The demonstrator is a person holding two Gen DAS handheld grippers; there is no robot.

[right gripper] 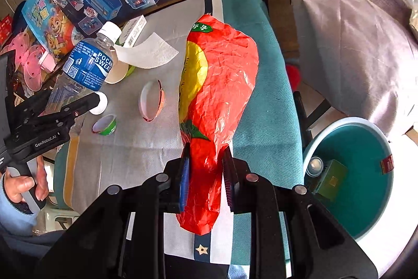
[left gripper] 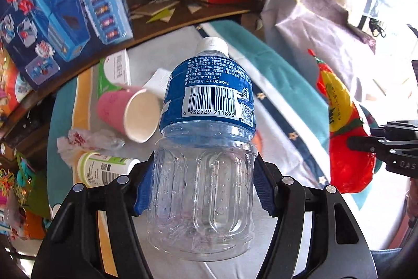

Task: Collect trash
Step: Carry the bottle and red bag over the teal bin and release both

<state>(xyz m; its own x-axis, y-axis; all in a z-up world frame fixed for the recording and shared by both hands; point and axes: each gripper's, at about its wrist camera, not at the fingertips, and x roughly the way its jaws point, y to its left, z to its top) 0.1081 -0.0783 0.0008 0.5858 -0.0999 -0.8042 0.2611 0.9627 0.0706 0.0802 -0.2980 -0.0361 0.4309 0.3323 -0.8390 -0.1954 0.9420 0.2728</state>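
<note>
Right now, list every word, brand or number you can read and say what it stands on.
"POCARI SWEAT", last letters cut off: bottle label.
"6 932529 211893": under the bottle's barcode.
"O/TJDZ 0001S": bottle's fine print; remaining Chinese lines too small to read.
"GenRobot.AI": left gripper body.
"DAS", cut off: right gripper body.
Red bag print: too creased to read.

Black left claw [left gripper: 203, 182] with blue pads, silver rivets, white GenRobot.AI lettering, pale grey handle, light blue sleeve [right gripper: 13, 211]

Both wrist fisheyes look steeply down, close, perhaps side by side, sharing the cloth-covered table [left gripper: 274, 75] [right gripper: 146, 148].
</note>
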